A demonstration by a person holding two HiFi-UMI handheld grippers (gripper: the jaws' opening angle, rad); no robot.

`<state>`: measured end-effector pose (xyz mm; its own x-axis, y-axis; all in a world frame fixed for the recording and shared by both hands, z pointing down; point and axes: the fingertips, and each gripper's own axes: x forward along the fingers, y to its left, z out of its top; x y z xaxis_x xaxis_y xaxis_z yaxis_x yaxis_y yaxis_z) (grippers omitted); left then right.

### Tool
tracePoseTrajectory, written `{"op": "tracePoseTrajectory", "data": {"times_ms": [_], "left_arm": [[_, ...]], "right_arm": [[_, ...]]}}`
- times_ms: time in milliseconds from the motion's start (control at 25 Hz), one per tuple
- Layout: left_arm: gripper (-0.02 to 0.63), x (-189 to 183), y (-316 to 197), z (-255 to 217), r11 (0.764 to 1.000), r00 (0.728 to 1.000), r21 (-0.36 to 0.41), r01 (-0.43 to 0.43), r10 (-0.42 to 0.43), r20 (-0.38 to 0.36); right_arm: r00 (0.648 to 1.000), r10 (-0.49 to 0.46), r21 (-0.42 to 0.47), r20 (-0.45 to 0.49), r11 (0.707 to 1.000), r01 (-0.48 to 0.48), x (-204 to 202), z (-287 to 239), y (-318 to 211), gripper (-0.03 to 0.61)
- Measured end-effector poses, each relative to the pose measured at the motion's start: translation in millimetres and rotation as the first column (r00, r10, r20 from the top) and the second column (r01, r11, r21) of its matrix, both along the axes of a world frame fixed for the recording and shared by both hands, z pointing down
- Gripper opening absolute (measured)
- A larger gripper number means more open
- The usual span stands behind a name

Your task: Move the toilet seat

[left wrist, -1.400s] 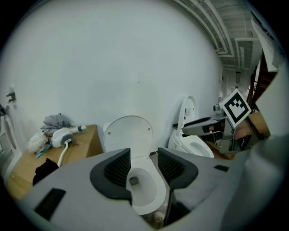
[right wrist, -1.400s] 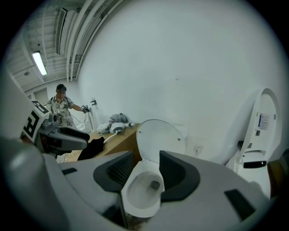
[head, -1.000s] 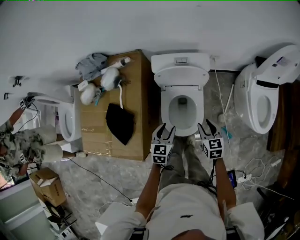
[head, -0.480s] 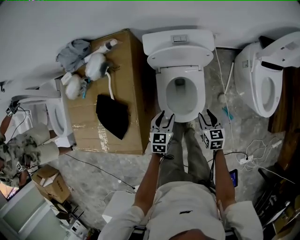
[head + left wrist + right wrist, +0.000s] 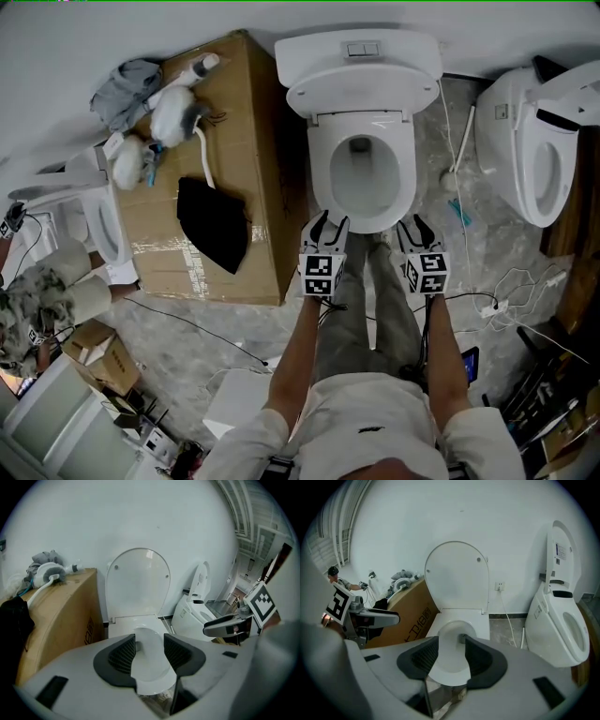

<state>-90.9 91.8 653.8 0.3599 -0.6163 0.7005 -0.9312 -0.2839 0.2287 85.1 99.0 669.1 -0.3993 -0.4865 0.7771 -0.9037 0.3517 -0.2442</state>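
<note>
Toilet seat (image 5: 137, 583) stands upright against the far tank (image 5: 309, 49), untouched. Left gripper (image 5: 325, 228) and right gripper (image 5: 415, 230) hover by the bowl (image 5: 316, 183), jaws narrow and empty; the move looks unstarted.

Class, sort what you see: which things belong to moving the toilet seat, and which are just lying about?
Job in hand: middle toilet, its raised lid, left gripper, right gripper.
Lying about: cardboard box, black cloth, grey cloth, right-hand toilet.

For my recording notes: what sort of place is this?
Probably a storeroom or test room, not a home bathroom: several white ceramic toilets along one wall, beside a large brown cardboard box.
</note>
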Motion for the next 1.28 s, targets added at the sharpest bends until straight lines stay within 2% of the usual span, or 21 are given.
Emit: {"op": "tracePoseTrajectory", "data": {"times_ms": [600, 1280], "left_arm": [[0.209, 2, 14, 85, 0.996, 0.999, -0.081, 0.046, -0.046, 0.008], [0.209, 0, 50, 165, 0.972, 0.99, -0.192, 0.137, -0.137, 0.015]], "right_arm": [[1.0, 0.007, -0.077, 0.009, 0.997, -0.007, 13, 83, 14, 0.193], [0.999, 0.003, -0.162, 0.041, 0.987, 0.003, 17, 147, 50, 0.193]]}}
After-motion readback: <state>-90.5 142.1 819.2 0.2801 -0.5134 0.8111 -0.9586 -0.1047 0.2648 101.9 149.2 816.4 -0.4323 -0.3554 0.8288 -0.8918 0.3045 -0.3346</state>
